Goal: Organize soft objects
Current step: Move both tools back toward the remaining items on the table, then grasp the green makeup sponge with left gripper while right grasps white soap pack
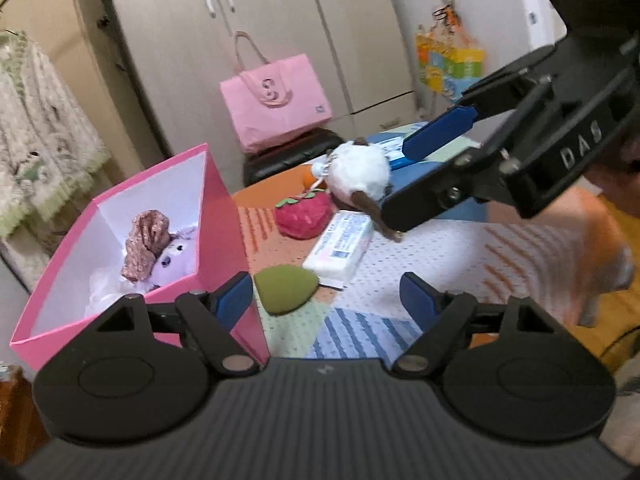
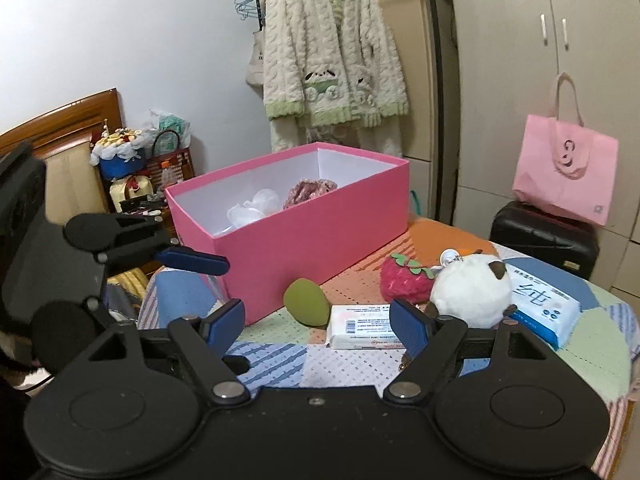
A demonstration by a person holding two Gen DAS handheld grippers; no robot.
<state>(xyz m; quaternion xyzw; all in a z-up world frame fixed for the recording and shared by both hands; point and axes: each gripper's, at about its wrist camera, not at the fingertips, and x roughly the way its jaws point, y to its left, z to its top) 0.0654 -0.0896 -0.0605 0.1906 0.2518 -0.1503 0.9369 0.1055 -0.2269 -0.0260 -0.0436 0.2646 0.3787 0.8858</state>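
A pink box (image 1: 222,220) (image 2: 312,240) stands open on the patchwork cover; inside lie a brown frilly cloth (image 1: 146,240), a lavender plush (image 1: 176,260) and something white. Beside it rest a green egg-shaped sponge (image 1: 286,288) (image 2: 306,302), a red strawberry plush (image 1: 306,214) (image 2: 400,280) and a round white plush with brown ears (image 1: 360,172) (image 2: 472,296). My left gripper (image 1: 326,300) is open, low over the cover, with the sponge just ahead near its left finger. My right gripper (image 2: 318,322) is open too, and a white tissue pack (image 2: 360,326) (image 1: 340,248) lies ahead between its fingers, untouched.
A blue-and-white tissue pack (image 2: 544,304) lies at the table's right edge. A pink tote bag (image 2: 564,168) sits on a black suitcase (image 2: 544,236) by the wardrobe. A fluffy cardigan (image 2: 332,52) hangs behind the box. A person's orange sleeve (image 1: 560,240) is at right.
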